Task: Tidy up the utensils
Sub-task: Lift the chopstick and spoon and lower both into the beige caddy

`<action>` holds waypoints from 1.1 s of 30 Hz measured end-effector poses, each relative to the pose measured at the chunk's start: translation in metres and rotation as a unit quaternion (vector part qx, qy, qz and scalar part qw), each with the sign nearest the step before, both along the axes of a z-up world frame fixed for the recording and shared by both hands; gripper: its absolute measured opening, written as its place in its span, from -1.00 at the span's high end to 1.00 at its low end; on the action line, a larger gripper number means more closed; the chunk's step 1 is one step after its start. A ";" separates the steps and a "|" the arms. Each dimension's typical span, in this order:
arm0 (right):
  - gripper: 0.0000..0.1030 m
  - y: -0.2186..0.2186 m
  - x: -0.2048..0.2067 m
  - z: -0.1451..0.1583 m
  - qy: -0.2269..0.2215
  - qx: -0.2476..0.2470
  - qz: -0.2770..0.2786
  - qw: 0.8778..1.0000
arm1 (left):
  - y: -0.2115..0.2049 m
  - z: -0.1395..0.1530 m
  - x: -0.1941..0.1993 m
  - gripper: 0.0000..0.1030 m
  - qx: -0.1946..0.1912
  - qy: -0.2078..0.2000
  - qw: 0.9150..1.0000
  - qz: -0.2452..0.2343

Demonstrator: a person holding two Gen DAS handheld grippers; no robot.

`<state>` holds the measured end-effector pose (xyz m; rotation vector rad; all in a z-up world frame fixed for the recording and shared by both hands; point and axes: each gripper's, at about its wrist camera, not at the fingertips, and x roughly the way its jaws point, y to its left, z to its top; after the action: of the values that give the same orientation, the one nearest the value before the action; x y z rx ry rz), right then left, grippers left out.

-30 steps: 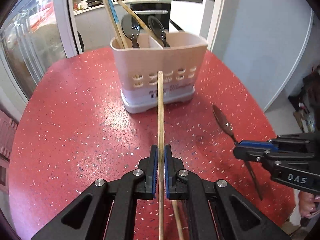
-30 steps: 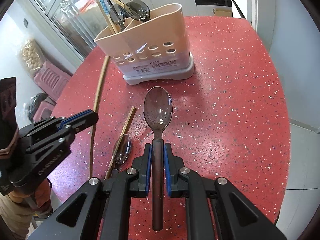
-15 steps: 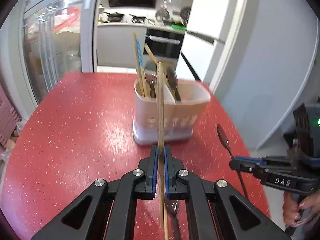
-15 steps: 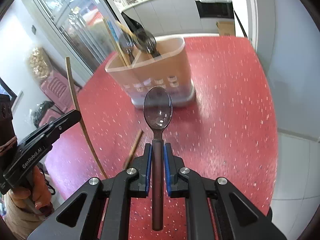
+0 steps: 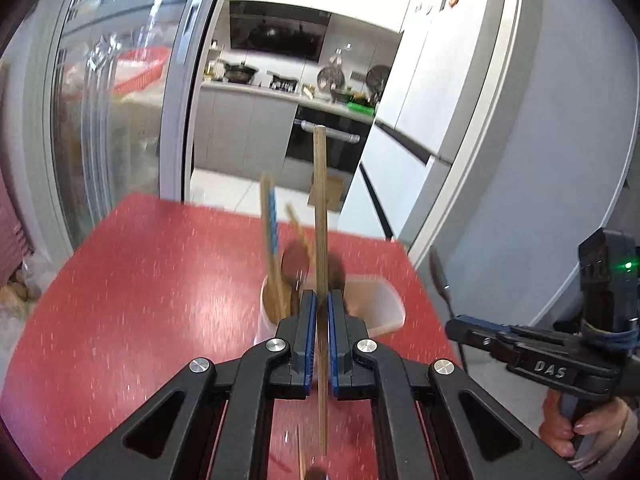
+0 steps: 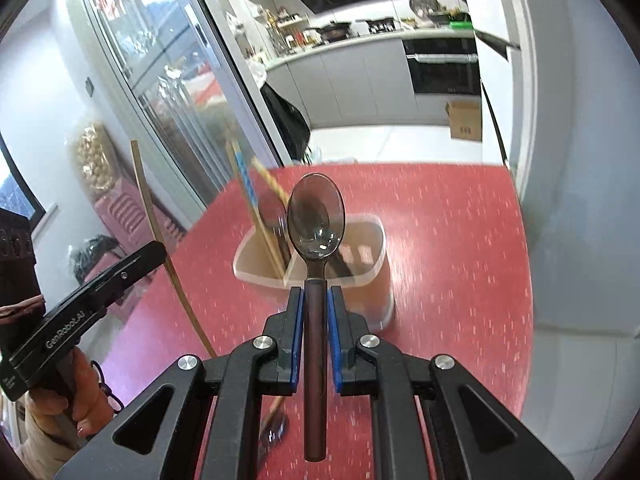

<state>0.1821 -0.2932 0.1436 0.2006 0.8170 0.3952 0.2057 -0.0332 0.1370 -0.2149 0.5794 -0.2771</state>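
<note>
My left gripper (image 5: 319, 304) is shut on a wooden chopstick (image 5: 320, 200) that points up, held above the near side of the beige utensil holder (image 5: 384, 312). It also shows in the right wrist view (image 6: 156, 256), chopstick (image 6: 148, 208) slanting. My right gripper (image 6: 315, 300) is shut on a dark translucent spoon (image 6: 316, 216), bowl forward, above and in front of the holder (image 6: 372, 264). It shows at the right of the left wrist view (image 5: 456, 328) with its spoon (image 5: 440, 276). The holder has two compartments; the left one holds chopsticks (image 6: 246, 188) and dark spoons.
The holder stands on a round red speckled table (image 6: 460, 240). Another chopstick and a spoon (image 6: 274, 428) lie on the table under my right gripper. A glass sliding door (image 5: 100, 120) is at the left, a grey wall (image 5: 560, 160) at the right, a kitchen behind.
Both grippers have risen high above the table with their utensils and tilted up. The holder now sits low in both views, seen from above.
</note>
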 end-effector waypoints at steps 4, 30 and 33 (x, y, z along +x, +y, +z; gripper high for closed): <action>0.75 0.007 0.026 0.014 -0.030 0.008 0.007 0.999 | -0.004 0.018 0.021 0.35 0.005 -0.028 1.000 0.008; 0.75 0.067 0.102 -0.054 -0.161 -0.081 0.058 0.982 | -0.022 -0.036 0.102 0.35 0.040 -0.070 0.995 0.054; 0.75 0.064 0.093 -0.060 -0.170 -0.088 0.060 0.980 | -0.024 -0.041 0.097 0.34 0.047 -0.071 0.995 0.056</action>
<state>0.2748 -0.2287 0.0832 -0.0819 0.5233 0.4533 0.3028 -0.0567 0.0956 -0.1359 0.4359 -0.1543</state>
